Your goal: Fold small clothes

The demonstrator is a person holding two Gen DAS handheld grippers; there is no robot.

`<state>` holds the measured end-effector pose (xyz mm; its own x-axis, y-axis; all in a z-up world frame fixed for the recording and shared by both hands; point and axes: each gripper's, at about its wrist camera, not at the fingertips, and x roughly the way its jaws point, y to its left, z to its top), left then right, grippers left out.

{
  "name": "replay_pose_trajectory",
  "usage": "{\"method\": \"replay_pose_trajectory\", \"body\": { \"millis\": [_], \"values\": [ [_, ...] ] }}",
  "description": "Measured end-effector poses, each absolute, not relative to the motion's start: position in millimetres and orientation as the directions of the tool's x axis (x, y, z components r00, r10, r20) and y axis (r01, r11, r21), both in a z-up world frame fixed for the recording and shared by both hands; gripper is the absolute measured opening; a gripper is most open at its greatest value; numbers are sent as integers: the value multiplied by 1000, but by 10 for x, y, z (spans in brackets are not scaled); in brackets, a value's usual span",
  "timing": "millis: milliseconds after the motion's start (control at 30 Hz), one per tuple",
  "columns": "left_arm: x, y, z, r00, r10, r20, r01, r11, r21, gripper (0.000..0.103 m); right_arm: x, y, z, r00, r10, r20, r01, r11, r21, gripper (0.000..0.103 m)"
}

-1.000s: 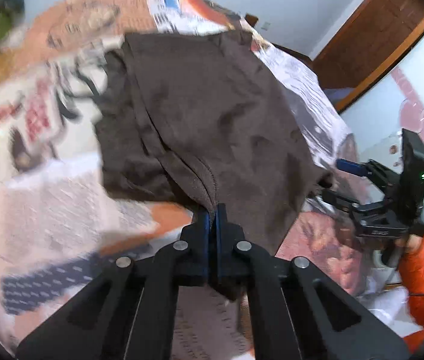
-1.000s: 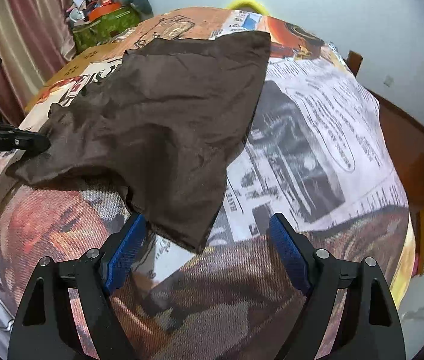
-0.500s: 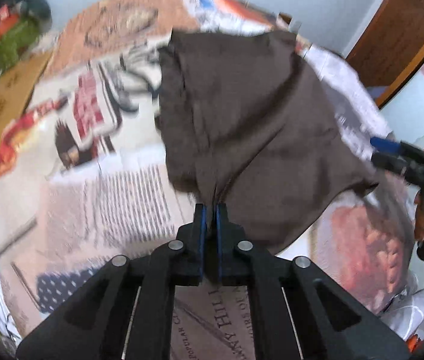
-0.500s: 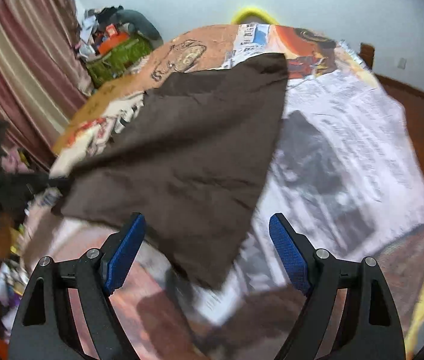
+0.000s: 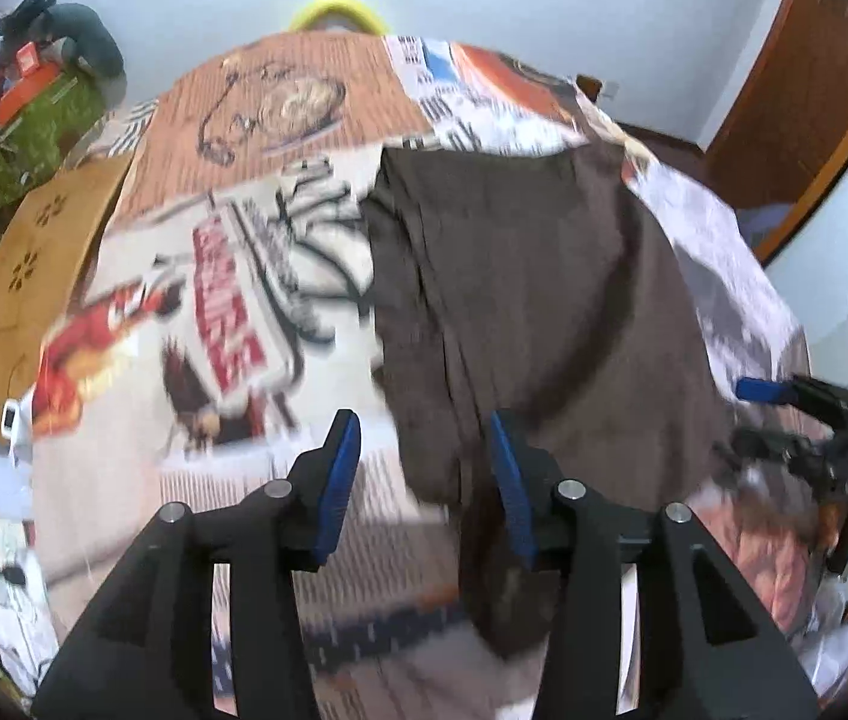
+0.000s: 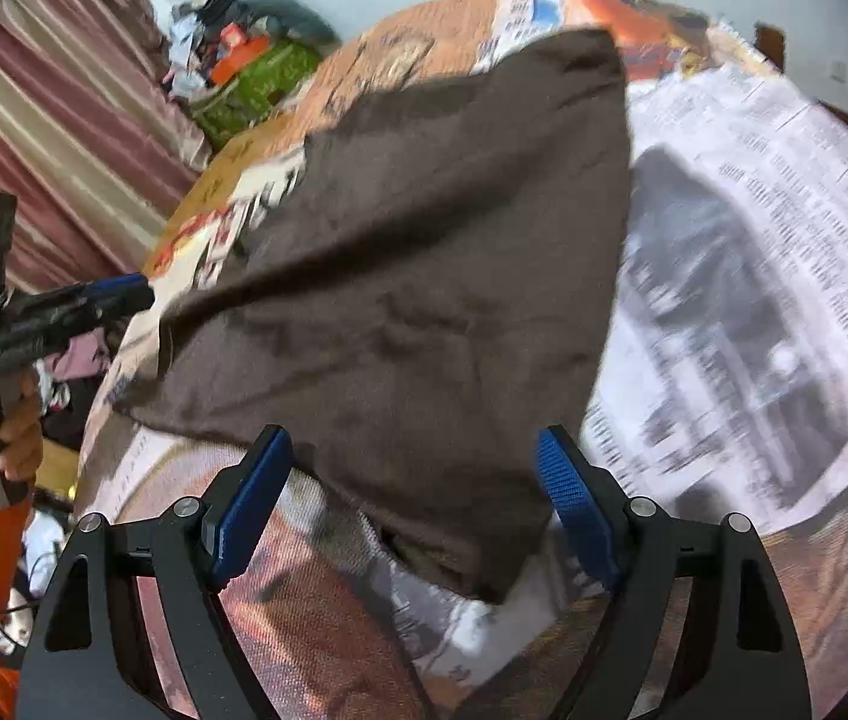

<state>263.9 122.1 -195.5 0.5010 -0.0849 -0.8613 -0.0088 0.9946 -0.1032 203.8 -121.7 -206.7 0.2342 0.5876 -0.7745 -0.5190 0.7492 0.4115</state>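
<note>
A dark brown garment [image 5: 532, 312] lies spread on a table covered with a printed newspaper-pattern cloth [image 5: 231, 276]. My left gripper [image 5: 427, 480] is open, its jaws apart at the garment's near left edge, holding nothing. In the right wrist view the garment [image 6: 424, 276] fills the middle, and my right gripper [image 6: 417, 510] is open with the garment's near corner between its blue pads, not clamped. The left gripper [image 6: 111, 294] shows at the left of that view, the right gripper [image 5: 766, 390] at the right of the left wrist view.
A green box with clutter [image 6: 255, 78] and striped curtains [image 6: 51, 120] stand at the far left. A wooden door [image 5: 808, 78] is at the back right. A yellow object [image 5: 333, 12] sits beyond the table's far edge. The table edge curves close below both grippers.
My left gripper was shut on the garment's edge and has opened, letting the cloth drop. The right gripper stayed open and moved closer over the garment's corner.
</note>
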Motion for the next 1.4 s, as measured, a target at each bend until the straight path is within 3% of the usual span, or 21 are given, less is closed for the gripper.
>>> {"method": "replay_pose_trajectory", "body": {
  "millis": [167,300,500,633,900,1033,1167,1267,1400],
  "values": [
    [3273,1260,-2008,491,-139,-860,-7,986,-164,44,2172,-1231,-1958,427,444,-788,-509,838,196,82],
    [3707,1225,-2200,463,-171,-870,-8,980,-197,44,2217,-1148,-2092,452,364,-815,-534,842,80,82],
    [4088,1142,-2556,402,-91,-911,-8,995,-103,37,2251,-1155,-2305,373,362,-854,-553,826,109,82],
    [4082,1078,-2497,471,-64,-880,22,998,-61,7,2275,-1173,-2312,353,374,-857,-553,823,131,84],
    [4172,1156,-2430,530,70,-845,-27,997,66,6,2229,-1163,-2346,342,385,-857,-567,812,138,84],
    [4208,1215,-2566,480,88,-873,-37,996,80,15,2236,-1164,-2344,340,385,-858,-568,811,139,85],
    [3962,1255,-2401,492,45,-869,-34,999,33,40,2224,-1187,-2324,335,390,-858,-565,812,148,84],
    [3705,1329,-2255,501,3,-865,-43,999,-21,52,2222,-1270,-2295,324,397,-859,-544,821,175,84],
    [3257,1407,-2098,518,-11,-856,-42,998,-38,57,2161,-1428,-2215,340,411,-846,-509,836,202,84]
  ]
}}
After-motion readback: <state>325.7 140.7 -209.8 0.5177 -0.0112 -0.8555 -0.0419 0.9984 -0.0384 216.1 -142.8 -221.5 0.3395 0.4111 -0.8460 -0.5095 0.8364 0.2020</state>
